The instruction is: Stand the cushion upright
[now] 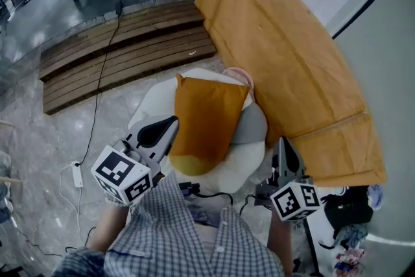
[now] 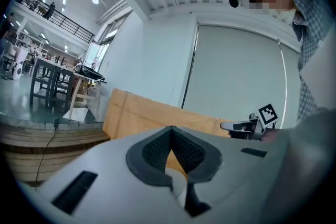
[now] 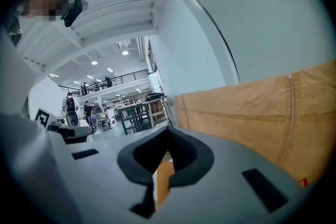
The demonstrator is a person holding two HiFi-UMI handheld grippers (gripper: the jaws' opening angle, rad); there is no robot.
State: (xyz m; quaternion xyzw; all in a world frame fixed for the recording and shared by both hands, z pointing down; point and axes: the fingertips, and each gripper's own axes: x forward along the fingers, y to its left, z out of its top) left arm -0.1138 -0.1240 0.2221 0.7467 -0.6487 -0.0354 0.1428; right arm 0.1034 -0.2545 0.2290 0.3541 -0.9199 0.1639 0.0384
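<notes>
An orange-brown cushion rests on a white round seat, over a grey cushion and a pink item. From above I cannot tell whether it leans or lies flat. My left gripper is shut, its tip close beside the cushion's left edge. My right gripper is shut too, to the right of the seat and apart from the cushion. In the left gripper view the closed jaws hide most of the cushion; only an orange sliver shows. The right gripper view shows a similar sliver.
A large wooden board leans against the white wall right behind the seat. Slatted wooden decking lies at the far left, and a black cable runs across the floor to a power strip. Dark clutter sits at the lower right.
</notes>
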